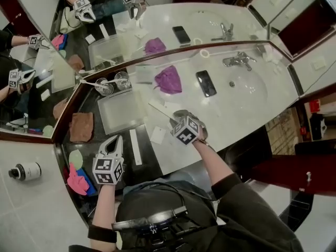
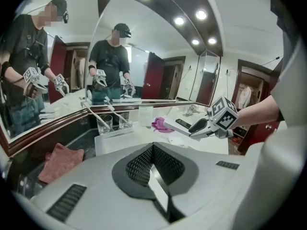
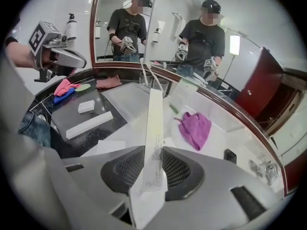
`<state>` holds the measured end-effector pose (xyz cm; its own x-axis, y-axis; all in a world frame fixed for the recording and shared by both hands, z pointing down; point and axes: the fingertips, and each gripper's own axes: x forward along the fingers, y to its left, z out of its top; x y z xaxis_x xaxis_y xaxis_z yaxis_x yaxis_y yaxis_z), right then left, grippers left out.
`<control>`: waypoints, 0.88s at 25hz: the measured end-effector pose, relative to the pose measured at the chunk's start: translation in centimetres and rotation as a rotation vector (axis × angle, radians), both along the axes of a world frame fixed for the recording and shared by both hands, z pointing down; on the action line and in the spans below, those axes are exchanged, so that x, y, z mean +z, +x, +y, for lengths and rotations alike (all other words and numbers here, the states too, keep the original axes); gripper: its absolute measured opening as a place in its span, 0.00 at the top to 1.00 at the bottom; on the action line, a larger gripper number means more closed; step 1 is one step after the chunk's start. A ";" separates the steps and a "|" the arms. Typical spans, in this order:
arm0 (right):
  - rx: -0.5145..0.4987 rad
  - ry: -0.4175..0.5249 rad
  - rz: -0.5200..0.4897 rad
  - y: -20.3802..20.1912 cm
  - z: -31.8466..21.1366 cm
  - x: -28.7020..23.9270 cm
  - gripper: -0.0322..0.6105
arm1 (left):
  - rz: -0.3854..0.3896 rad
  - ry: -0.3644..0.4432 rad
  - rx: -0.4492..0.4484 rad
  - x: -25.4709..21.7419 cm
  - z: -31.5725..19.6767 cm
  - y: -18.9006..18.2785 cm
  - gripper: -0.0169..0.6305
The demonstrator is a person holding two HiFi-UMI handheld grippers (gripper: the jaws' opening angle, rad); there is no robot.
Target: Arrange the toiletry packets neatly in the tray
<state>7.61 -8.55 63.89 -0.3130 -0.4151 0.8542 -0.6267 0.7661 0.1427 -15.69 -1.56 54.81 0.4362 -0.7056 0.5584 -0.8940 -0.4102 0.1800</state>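
Right claw (image 3: 153, 161) is clamped on one long packet (image 3: 154, 114), pinched at its near end so the rest sticks straight out, edge-up. That way I can line it up with the tray (image 3: 125, 98) before laying it in. The packet's in the air off the tray's right-hand side, not in it yet. Left claw (image 1: 113, 143) is shut on nothing, parked on the near side of the tray, clear of the other's path. Two more wait on the dark surface just this side of the tray: a long box (image 3: 89, 124) and a small box (image 3: 86, 106). The tray looks bare, so I'd say we're early.
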 end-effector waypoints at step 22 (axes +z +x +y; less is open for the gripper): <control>0.309 -0.169 0.006 16.3 2.2 8.7 0.73 | -0.093 -0.020 0.020 -1.2 1.0 7.9 0.97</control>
<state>23.92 -6.37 72.56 -0.1895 -0.3422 0.9203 -0.8320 0.5537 0.0346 -7.80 -0.53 53.61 0.3958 -0.6853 0.6113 -0.8989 -0.4253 0.1053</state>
